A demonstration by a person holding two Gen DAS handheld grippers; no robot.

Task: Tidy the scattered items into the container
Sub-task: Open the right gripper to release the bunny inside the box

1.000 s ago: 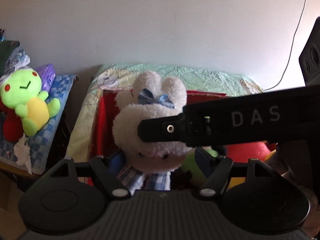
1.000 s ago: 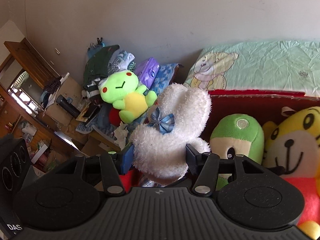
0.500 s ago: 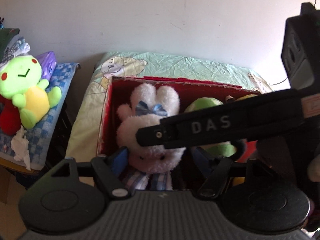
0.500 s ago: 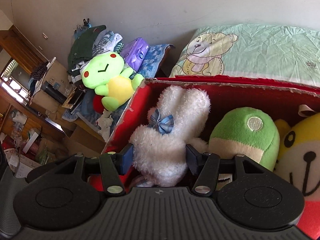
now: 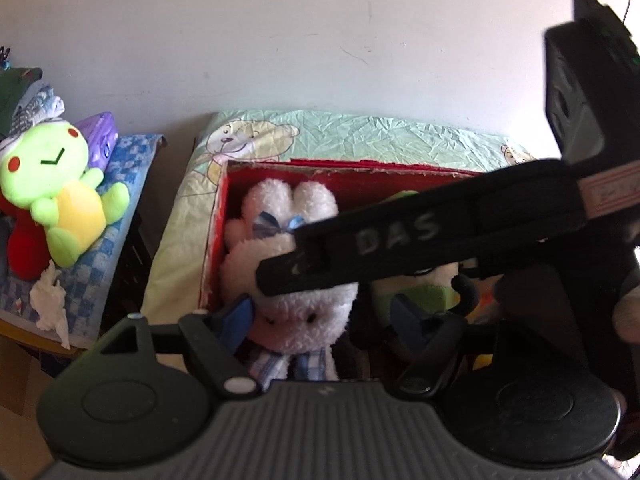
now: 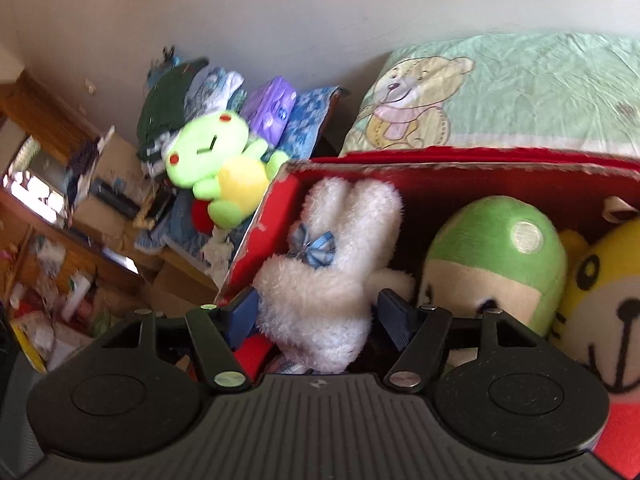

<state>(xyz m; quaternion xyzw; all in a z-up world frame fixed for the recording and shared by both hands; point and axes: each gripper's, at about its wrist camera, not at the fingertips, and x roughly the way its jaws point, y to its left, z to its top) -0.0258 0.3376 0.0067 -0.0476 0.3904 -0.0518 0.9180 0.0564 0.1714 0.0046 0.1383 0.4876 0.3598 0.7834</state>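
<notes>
I am letting the white rabbit (image 6: 320, 280) go into the near left corner of the red box (image 6: 260, 240), beside the green plush (image 6: 496, 256). Both my right gripper (image 6: 316, 312) and left gripper (image 5: 324, 316) are opening around it; their pads look just clear of the fur. Next I would lift clear and fetch the lime frog (image 5: 56, 184), lying far left outside the box. My right gripper's arm hides the box's right half.

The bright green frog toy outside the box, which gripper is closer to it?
Left. The left gripper sits nearer the green frog; the right gripper is farther along the red box.
</notes>
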